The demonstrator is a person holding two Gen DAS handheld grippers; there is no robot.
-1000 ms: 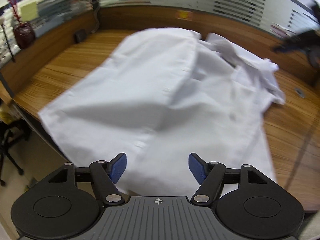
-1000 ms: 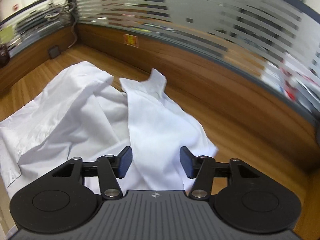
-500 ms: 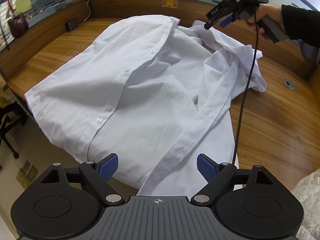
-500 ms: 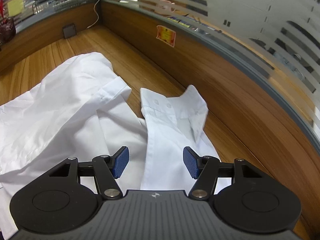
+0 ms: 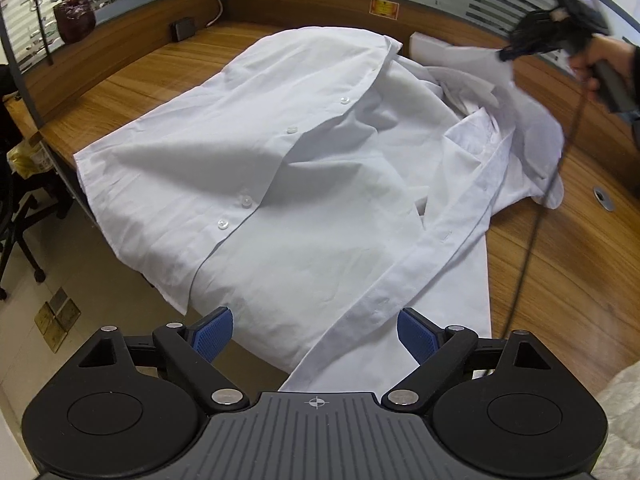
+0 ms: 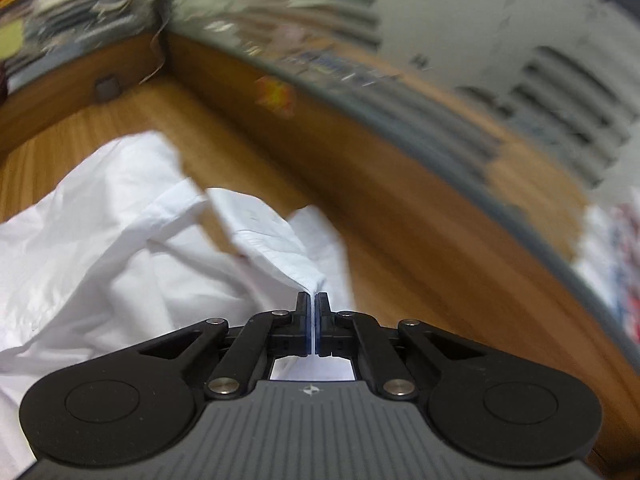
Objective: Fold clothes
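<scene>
- A white button-up shirt [image 5: 304,184] lies rumpled on the wooden desk [image 5: 560,272], front placket open; its hem hangs over the near desk edge
- The left gripper [image 5: 316,334] hovers above that hem, blue-padded fingers [image 5: 210,334] spread wide, holding nothing
- The right gripper [image 6: 312,300] has its fingers pressed together, clamped on a fold of the shirt's far part, lifting it off the desk; this view is blurred
- The person's hand [image 5: 600,66] grips the right gripper's handle; a black cable [image 5: 532,240] trails down across the desk
</scene>
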